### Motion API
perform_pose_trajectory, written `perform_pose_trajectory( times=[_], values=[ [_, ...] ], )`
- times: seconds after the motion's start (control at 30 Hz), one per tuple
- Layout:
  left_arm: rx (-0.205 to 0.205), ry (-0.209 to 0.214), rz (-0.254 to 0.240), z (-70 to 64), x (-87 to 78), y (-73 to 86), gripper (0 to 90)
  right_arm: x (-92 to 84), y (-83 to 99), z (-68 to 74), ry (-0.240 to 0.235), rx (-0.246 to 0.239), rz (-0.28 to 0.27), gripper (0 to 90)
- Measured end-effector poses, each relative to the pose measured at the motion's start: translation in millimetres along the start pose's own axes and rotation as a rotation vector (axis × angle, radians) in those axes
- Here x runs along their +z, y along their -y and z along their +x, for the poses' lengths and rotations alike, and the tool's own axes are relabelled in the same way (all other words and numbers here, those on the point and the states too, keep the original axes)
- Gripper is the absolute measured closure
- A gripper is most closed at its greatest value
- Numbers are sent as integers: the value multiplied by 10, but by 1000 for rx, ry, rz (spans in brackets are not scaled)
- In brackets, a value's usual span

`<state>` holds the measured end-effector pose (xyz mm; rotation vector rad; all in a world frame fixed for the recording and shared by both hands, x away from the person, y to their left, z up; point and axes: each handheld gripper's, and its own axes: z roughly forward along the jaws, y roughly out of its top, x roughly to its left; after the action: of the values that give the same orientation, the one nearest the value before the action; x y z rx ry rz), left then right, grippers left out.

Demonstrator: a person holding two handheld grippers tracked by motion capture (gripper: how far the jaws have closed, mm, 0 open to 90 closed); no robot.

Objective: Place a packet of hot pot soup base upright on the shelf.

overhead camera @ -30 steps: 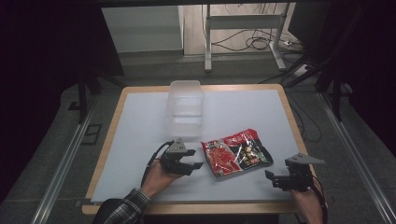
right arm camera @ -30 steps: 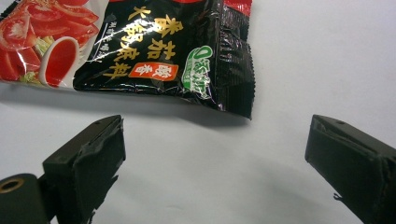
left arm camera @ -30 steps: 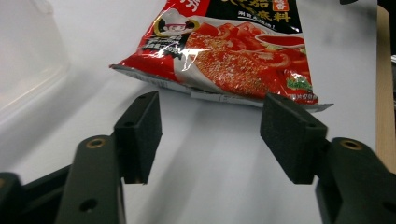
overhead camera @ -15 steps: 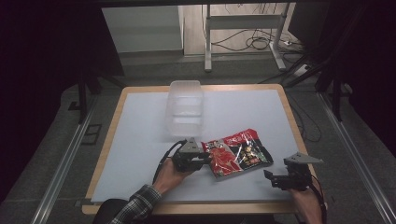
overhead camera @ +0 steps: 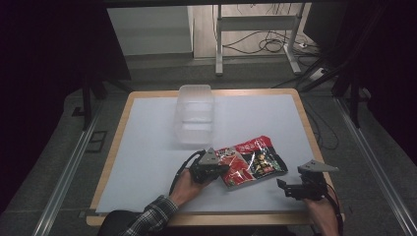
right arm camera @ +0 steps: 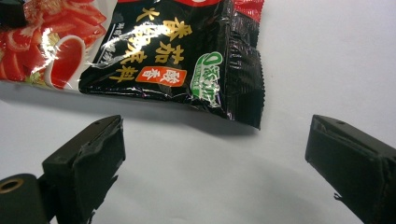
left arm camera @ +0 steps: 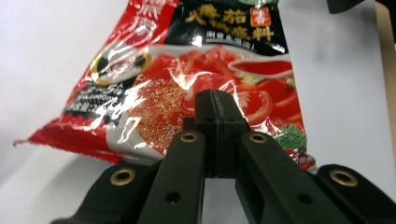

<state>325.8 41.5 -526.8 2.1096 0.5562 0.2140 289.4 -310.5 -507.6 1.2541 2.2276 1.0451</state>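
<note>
A red and black sauce packet (overhead camera: 251,162) printed with tomatoes lies flat on the white table top, near the front and right of the middle. My left gripper (overhead camera: 223,169) reaches it from the left. Its jaws have just closed and now meet on the packet's near edge (left arm camera: 187,60), the fingertips (left arm camera: 205,107) pressed together over the crinkled film, the gripper (left arm camera: 215,100) shut on it. My right gripper (overhead camera: 282,186) rests near the front right, a short way off the packet's black end (right arm camera: 163,51). That gripper (right arm camera: 217,123) stands wide open over bare table.
A clear plastic container (overhead camera: 195,115) stands behind the packet at the middle of the table. The white mat has a wooden border (overhead camera: 115,142). Beyond the far edge are a metal frame's legs and cables on the floor.
My left gripper has slid right to the packet and its jaws have closed on the packet's edge. The right gripper has stayed where it was.
</note>
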Motion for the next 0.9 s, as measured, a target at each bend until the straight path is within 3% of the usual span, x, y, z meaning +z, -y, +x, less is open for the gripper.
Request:
perform_pose_trajectory(
  times=[0.5,0.9],
  values=[
    [65,-50,25,-69,35,81,900,-17,-18,48,-12,-19,13,34],
    [58,-52,33,-79,5,117,900,-32,-64,138,-28,-41,7,8]
  ],
)
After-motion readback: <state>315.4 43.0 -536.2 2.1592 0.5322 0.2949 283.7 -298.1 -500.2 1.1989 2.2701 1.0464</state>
